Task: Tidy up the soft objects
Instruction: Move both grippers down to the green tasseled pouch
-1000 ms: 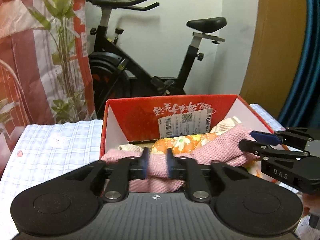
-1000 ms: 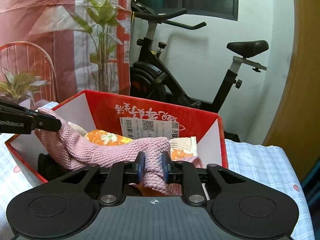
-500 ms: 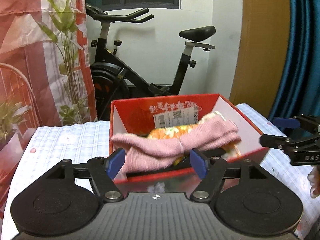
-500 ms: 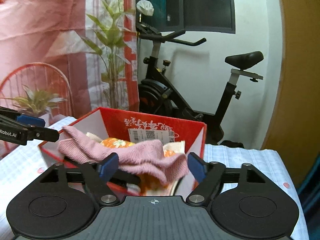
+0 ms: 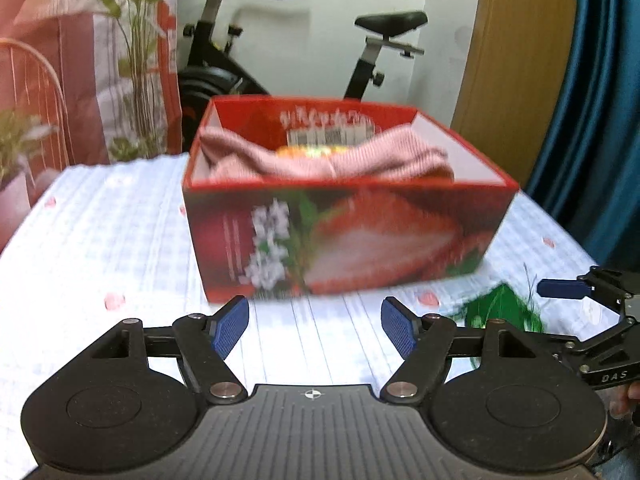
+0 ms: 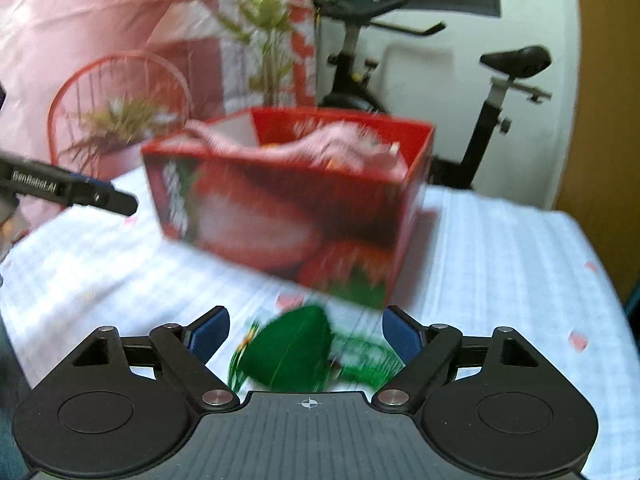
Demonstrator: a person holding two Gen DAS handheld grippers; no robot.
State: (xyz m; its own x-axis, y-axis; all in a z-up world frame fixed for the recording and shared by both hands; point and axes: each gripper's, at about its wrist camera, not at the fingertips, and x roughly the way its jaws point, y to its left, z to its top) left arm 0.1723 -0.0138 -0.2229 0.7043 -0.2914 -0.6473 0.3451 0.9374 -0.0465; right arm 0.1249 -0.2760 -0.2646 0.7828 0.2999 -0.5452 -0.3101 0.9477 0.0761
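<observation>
A red box (image 5: 348, 236) with a strawberry picture stands on the checked tablecloth (image 5: 112, 240). Inside it a pink knitted cloth (image 5: 320, 160) lies draped over an orange floral item (image 5: 308, 152). My left gripper (image 5: 314, 332) is open and empty, back from the box's near wall. My right gripper (image 6: 306, 336) is also away from the box and its jaws are opening. A blurred green patch (image 6: 288, 352) lies on the table below and between its fingers, untouched by the pads. I cannot tell whether the patch is an object or a print. One right finger (image 5: 560, 289) shows at the far right.
An exercise bike (image 5: 368, 60) stands behind the table. A tall plant (image 5: 136, 40) and a red-and-white curtain are at the back left, and a red wire chair (image 6: 120, 92) holds a potted plant. A blue curtain (image 5: 600, 100) hangs on the right.
Both grippers were shut on the pink cloth over the box. They opened, let it go and drew back and down; the cloth now lies in the box.
</observation>
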